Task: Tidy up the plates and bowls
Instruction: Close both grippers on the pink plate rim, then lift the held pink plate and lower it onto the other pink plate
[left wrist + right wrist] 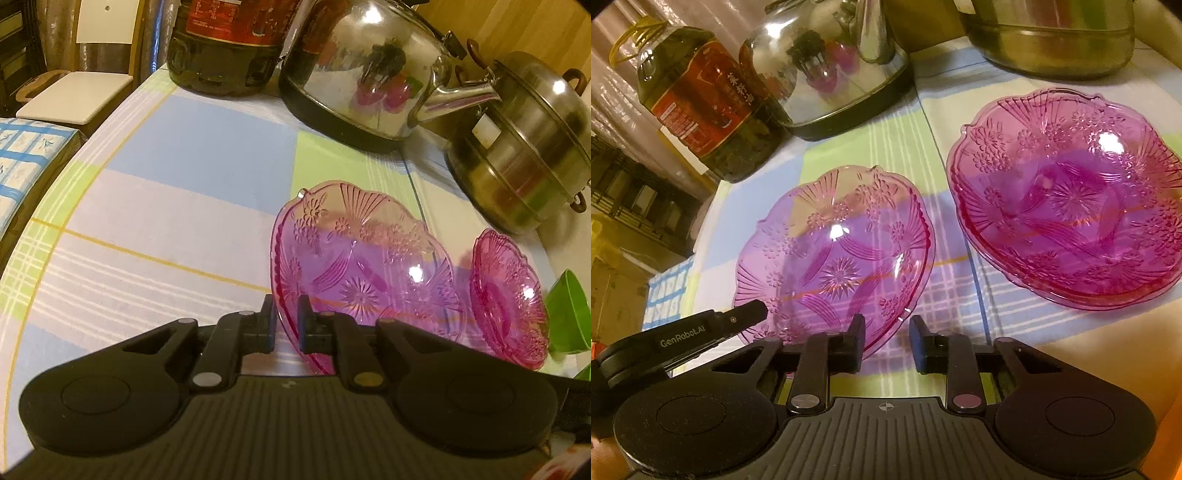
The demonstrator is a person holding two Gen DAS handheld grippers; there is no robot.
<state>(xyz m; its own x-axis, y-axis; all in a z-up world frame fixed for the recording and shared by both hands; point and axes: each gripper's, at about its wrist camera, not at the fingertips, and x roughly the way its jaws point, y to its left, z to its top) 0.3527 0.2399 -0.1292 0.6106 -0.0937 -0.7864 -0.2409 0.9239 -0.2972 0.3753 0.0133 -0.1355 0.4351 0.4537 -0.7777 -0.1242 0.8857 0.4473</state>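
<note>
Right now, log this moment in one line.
left tongs: shut on near pink plate rim | right tongs: open, empty | second pink plate: flat on table

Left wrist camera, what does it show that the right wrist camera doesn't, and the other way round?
Left wrist only: a green plastic piece beyond the farther pink plates, a white chair seat and the steamer pot's lid.
Right wrist only: the right gripper, open at the near pink plate's edge, and the oil bottle's yellow handle.
Both: the two sets of pink plates, the left gripper shut on the near plate's rim, the kettle and the checked tablecloth.
</note>
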